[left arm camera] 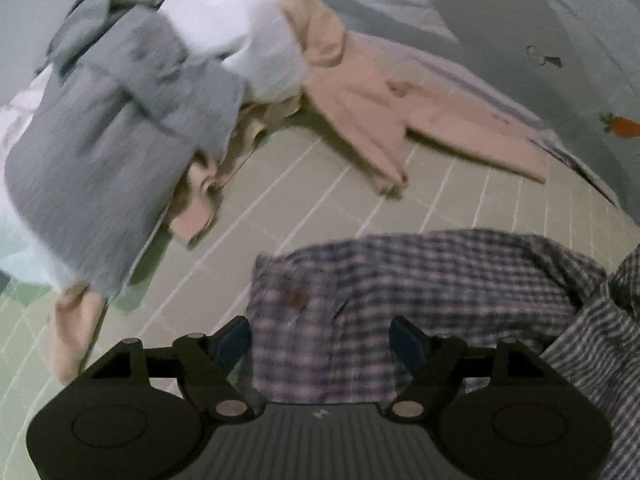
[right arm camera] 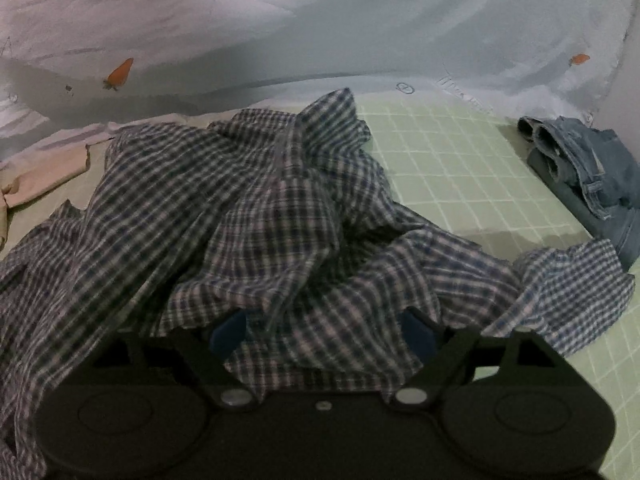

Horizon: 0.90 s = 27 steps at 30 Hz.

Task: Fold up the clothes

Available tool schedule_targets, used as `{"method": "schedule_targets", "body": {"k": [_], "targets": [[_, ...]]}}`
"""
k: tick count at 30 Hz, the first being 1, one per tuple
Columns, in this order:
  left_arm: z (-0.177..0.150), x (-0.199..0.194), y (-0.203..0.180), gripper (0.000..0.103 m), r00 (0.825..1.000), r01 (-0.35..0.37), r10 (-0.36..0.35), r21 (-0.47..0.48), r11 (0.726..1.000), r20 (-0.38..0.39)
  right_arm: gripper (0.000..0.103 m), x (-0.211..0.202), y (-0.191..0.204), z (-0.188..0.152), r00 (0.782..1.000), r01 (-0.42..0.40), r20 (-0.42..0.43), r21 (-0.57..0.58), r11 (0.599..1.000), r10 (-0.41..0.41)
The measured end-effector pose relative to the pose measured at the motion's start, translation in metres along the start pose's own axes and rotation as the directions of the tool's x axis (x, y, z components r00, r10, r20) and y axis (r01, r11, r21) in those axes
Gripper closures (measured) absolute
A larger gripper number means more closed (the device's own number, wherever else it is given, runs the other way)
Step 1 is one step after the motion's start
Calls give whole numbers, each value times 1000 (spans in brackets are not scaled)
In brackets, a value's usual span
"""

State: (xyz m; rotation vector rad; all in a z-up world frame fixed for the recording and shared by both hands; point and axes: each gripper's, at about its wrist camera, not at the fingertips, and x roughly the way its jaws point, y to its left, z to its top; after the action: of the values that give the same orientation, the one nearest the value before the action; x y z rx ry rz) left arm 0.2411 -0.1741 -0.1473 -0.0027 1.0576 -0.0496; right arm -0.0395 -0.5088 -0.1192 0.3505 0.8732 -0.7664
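A crumpled blue-and-white plaid shirt (right arm camera: 260, 208) lies in a heap on the green gridded mat (right arm camera: 452, 160). My right gripper (right arm camera: 322, 334) hovers at its near edge, jaws wide apart, with a loose fold of the plaid cloth lying between the blue pads (right arm camera: 228, 330); they do not press on it. In the left wrist view the same plaid shirt (left arm camera: 420, 280) spreads under my left gripper (left arm camera: 320, 340), which is open, its blue pads (left arm camera: 404, 340) standing clear on either side of the shirt's flat edge.
A pile of clothes sits at the left: a grey garment (left arm camera: 104, 152), a white one (left arm camera: 240, 36) and a beige one (left arm camera: 380, 112) spread over the mat (left arm camera: 320, 184). Folded jeans (right arm camera: 592, 176) lie at the mat's right edge. A pale carrot-print sheet (right arm camera: 320, 20) lies behind.
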Motion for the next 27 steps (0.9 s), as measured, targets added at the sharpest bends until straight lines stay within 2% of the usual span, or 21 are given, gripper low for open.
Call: {"method": "schedule_targets", "body": {"k": [2, 5, 8, 13, 17, 20, 21, 22, 23, 25, 26, 27], "targets": [[7, 2, -6, 25, 1000, -5, 4, 25, 1000, 26, 15, 2, 6, -1, 1000, 0, -8, -14, 1000, 0], [23, 5, -6, 23, 997, 66, -66, -7, 998, 45, 14, 3, 13, -2, 1000, -4, -15, -45, 999, 3], [37, 13, -17, 21, 994, 102, -102, 8, 995, 32, 14, 10, 15, -2, 999, -1, -35, -47, 999, 0], [38, 29, -42, 21, 999, 46, -49, 99, 994, 22, 13, 20, 14, 0, 998, 5, -60, -35, 999, -7], [33, 42, -50, 17, 999, 51, -48, 145, 988, -20, 13, 24, 14, 1, 998, 25, -61, -59, 998, -29], [28, 42, -57, 18, 999, 46, -46, 224, 974, -5, 12, 26, 14, 1, 997, 42, -60, -80, 996, -47], [27, 41, -58, 22, 998, 57, -57, 226, 972, -8, 12, 27, 13, 1, 997, 31, -65, -69, 997, -36], [26, 39, -57, 32, 998, 67, -68, 228, 971, -5, 11, 28, 12, 0, 997, 12, -71, -52, 999, -16], [24, 36, -59, 37, 998, 69, -70, 239, 969, -1, 11, 29, 10, 0, 997, -6, -77, -35, 999, 4], [20, 31, -63, 57, 997, 76, -80, 269, 960, 3, 11, 32, 7, -2, 996, -26, -88, 12, 1000, 27], [18, 28, -66, 64, 996, 88, -92, 282, 955, 1, 11, 33, 5, -4, 995, -32, -96, 44, 999, 36], [15, 26, -68, 81, 995, 99, -103, 294, 951, -2, 11, 34, 3, -5, 994, -38, -104, 75, 996, 45]]}}
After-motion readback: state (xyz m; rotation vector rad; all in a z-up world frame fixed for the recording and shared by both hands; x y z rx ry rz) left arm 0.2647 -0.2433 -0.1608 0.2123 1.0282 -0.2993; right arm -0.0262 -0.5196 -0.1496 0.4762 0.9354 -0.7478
